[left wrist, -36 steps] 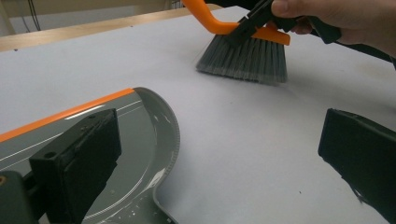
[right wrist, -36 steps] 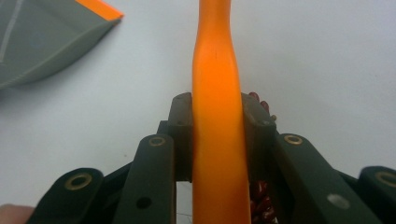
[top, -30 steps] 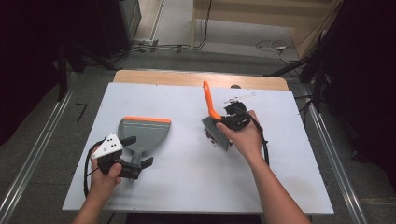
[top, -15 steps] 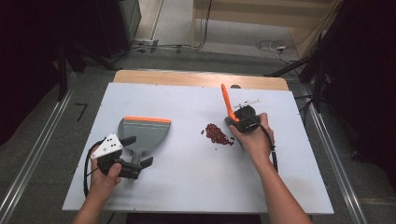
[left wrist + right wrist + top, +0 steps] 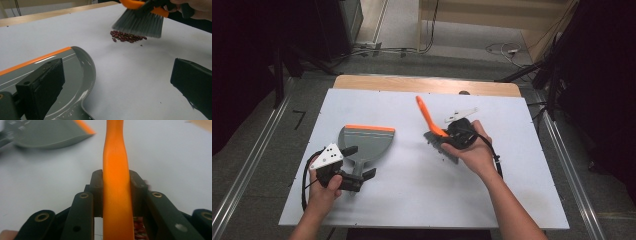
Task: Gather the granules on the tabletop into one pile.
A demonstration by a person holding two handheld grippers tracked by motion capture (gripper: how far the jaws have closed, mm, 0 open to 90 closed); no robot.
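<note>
My right gripper [image 5: 447, 136] is clamped tight on the orange handle of the brush [image 5: 428, 118] — in the right gripper view both jaws press flat against that handle [image 5: 116, 195] from either side. The grey bristles [image 5: 140, 23] hang right over a small heap of dark red beans [image 5: 127, 37] on the white table [image 5: 412, 185], at most just brushing them. My left gripper [image 5: 357, 162] sits near the front left of the table at the dustpan's [image 5: 364, 142] handle; its jaws stand wide apart in the left gripper view, with the grey pan and its orange lip [image 5: 32, 61] behind the left jaw — nothing is pinched between them. The pan lies well apart from the beans.
</note>
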